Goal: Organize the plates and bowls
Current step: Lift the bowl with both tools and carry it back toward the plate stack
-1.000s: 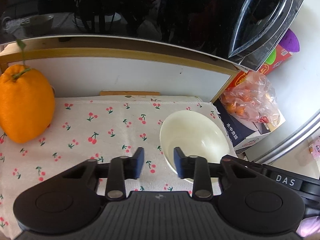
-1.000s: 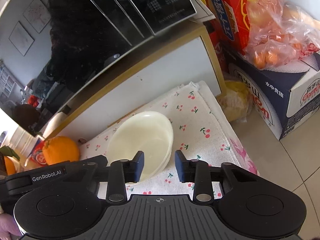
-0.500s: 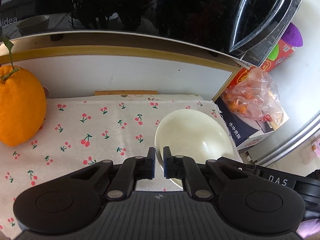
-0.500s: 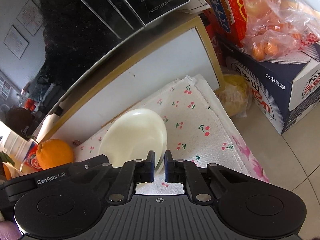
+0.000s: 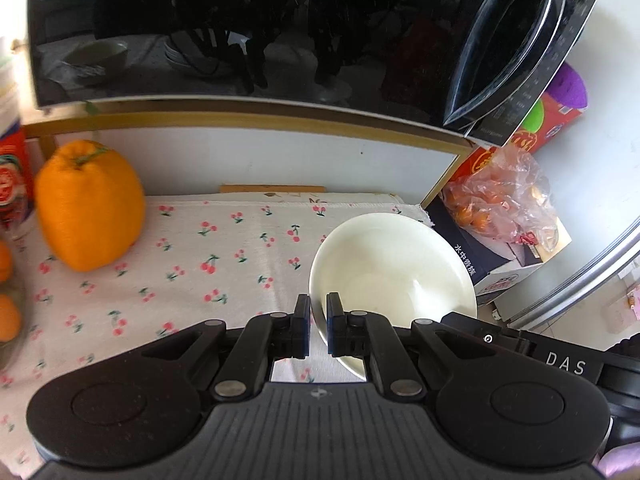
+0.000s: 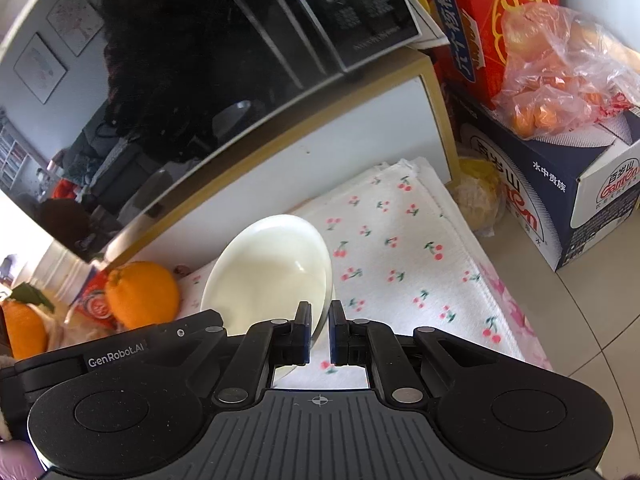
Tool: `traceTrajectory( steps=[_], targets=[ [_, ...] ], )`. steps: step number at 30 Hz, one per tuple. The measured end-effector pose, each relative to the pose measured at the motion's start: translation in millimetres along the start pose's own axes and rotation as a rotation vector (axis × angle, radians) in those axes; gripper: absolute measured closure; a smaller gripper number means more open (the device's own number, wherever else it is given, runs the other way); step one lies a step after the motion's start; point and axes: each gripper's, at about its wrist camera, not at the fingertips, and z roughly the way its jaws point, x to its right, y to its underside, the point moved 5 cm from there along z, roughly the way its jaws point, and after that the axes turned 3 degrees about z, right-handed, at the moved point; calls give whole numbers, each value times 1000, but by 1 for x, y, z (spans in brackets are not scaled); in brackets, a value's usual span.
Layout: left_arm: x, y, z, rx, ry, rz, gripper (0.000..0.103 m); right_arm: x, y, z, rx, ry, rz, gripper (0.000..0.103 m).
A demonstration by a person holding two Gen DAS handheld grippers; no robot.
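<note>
A cream bowl (image 5: 394,276) is over the cherry-print cloth (image 5: 224,264). My left gripper (image 5: 318,330) is shut on the bowl's near left rim. In the right wrist view the same bowl (image 6: 272,272) looks tilted, with more stacked under it. My right gripper (image 6: 320,332) is shut on its right rim. The other gripper's black body (image 6: 116,354) shows at the lower left of that view.
A large orange fruit (image 5: 90,206) sits on the cloth at the left, with smaller oranges beside it. A black microwave (image 5: 240,28) on a white shelf stands behind. A blue carton (image 6: 560,196) with a bag of oranges (image 6: 560,84) stands at the right on the tiled floor.
Both grippers went from open to shut on opposite rims of the bowl. The bowl has since tilted and risen a little; the left view has shifted so the orange sits further right.
</note>
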Motion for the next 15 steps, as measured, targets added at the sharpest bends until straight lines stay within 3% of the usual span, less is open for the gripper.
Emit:
traceTrajectory(
  steps=[15],
  targets=[
    [-33, 22, -88, 29, -43, -24, 96, -72, 43, -50, -13, -66, -6, 95]
  ],
)
